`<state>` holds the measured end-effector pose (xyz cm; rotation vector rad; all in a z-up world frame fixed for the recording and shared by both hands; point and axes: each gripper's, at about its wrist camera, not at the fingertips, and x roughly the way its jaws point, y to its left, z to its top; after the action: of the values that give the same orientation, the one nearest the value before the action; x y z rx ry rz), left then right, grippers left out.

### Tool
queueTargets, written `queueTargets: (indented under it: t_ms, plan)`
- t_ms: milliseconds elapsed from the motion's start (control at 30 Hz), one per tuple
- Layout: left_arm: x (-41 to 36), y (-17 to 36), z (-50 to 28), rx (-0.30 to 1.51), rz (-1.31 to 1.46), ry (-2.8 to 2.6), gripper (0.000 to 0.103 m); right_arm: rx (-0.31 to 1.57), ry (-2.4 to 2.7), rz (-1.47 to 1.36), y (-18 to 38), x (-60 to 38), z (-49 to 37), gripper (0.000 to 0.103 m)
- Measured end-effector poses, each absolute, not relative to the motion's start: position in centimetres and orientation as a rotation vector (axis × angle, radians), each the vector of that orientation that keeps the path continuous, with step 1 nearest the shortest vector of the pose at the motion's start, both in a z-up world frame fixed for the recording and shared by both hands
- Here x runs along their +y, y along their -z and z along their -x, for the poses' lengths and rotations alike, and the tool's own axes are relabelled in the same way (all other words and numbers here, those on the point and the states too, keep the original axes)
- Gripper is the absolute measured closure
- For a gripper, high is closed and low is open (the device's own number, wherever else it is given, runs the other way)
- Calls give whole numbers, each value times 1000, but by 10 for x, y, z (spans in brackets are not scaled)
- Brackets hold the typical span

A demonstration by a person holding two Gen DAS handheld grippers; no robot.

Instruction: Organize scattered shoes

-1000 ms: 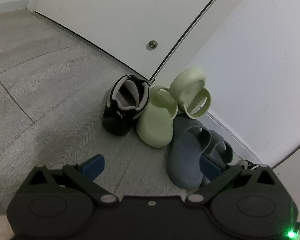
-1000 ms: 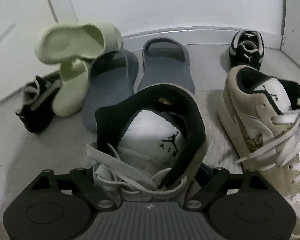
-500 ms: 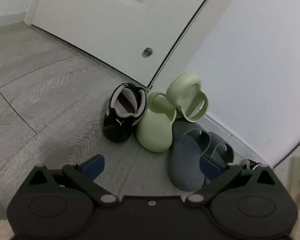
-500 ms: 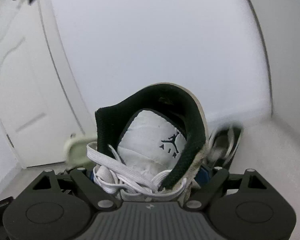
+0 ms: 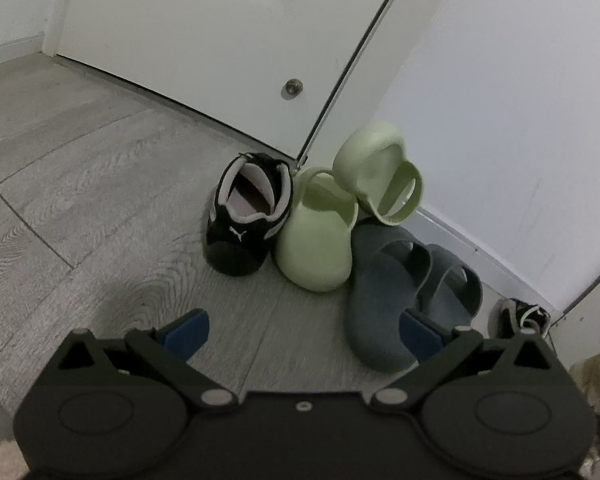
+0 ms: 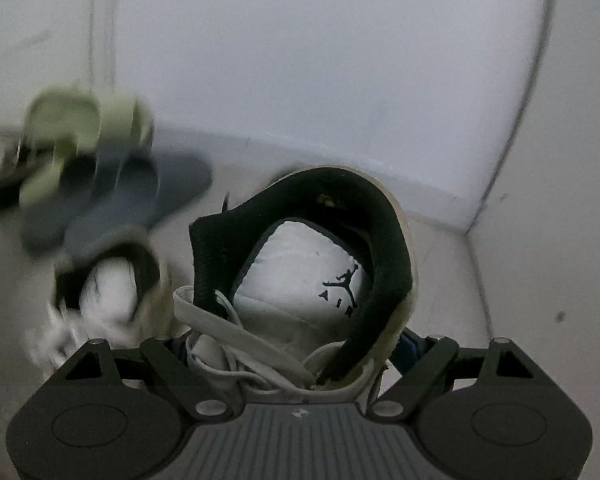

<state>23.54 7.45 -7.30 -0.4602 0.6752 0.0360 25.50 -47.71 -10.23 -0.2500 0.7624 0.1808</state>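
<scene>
Only the right hand-held gripper (image 6: 296,352) clamps a sneaker (image 6: 312,280); the left hand-held gripper (image 5: 300,330) gapes empty.

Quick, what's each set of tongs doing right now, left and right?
Left tongs: open, holding nothing.
Right tongs: closed on the white and beige high-top sneaker.

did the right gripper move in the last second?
Yes. The right gripper, shut on the Jordan sneaker, swung right: the grey slides slid to the view's left.
</scene>
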Motion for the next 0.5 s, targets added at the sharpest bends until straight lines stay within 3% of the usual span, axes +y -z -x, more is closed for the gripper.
queueTargets:
  t_ms: [500]
  plan:
    - [74,76,-238,697,472,-22,0,916,-269,126,132,-429,-289,17]
